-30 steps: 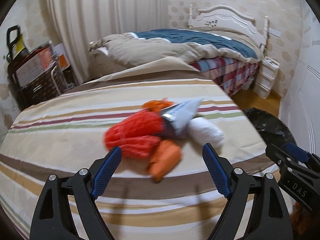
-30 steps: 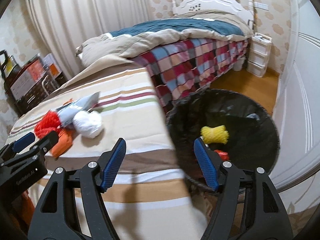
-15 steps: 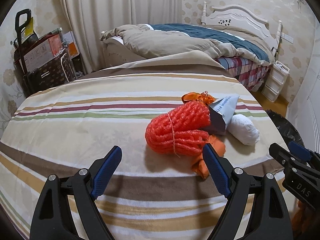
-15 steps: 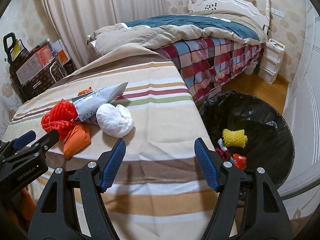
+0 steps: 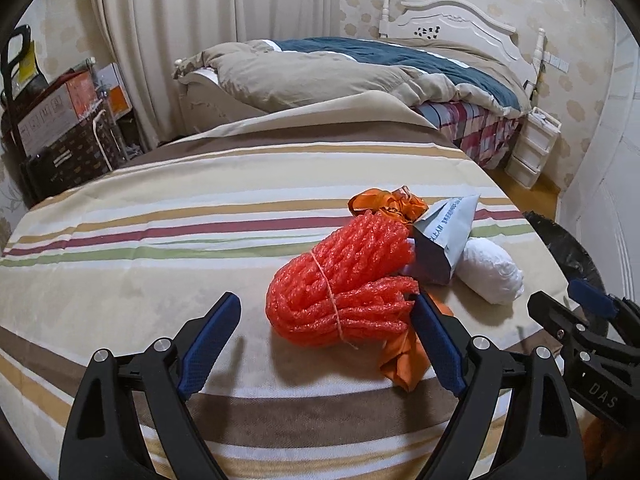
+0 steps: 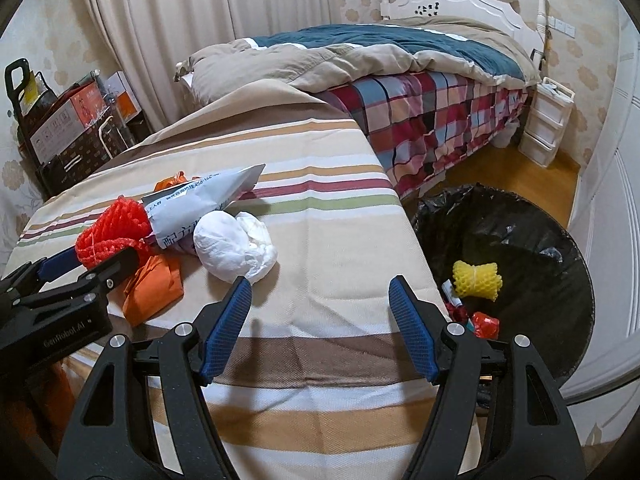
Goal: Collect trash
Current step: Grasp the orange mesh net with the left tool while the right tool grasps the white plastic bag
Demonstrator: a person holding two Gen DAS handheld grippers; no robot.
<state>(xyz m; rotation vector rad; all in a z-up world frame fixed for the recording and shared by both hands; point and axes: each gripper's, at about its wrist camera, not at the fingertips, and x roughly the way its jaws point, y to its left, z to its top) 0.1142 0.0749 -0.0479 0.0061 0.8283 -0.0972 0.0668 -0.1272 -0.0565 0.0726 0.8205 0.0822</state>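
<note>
A pile of trash lies on the striped bedcover (image 5: 160, 248): a red foam-net bundle (image 5: 344, 284), an orange bag (image 5: 404, 360), a grey mailer (image 5: 444, 240), a white wad (image 5: 492, 272) and an orange wrapper (image 5: 384, 204). My left gripper (image 5: 326, 344) is open and empty, just in front of the red bundle. My right gripper (image 6: 320, 324) is open and empty, near the white wad (image 6: 232, 248). A black-lined trash bin (image 6: 532, 240) stands right of the bed and holds a yellow foam net (image 6: 476, 280) and red scraps (image 6: 484, 324).
A second bed with a plaid sheet (image 6: 432, 104) and a beige and teal duvet stands behind. White drawers (image 6: 548, 124) sit at the far right. Boxes and a cart (image 5: 52, 116) stand at the left by the curtain. A white door (image 6: 616, 200) is right of the bin.
Both grippers have swung left toward the pile. The red bundle is now closer and between the left fingers' line. The bin has shifted right in the right wrist view.
</note>
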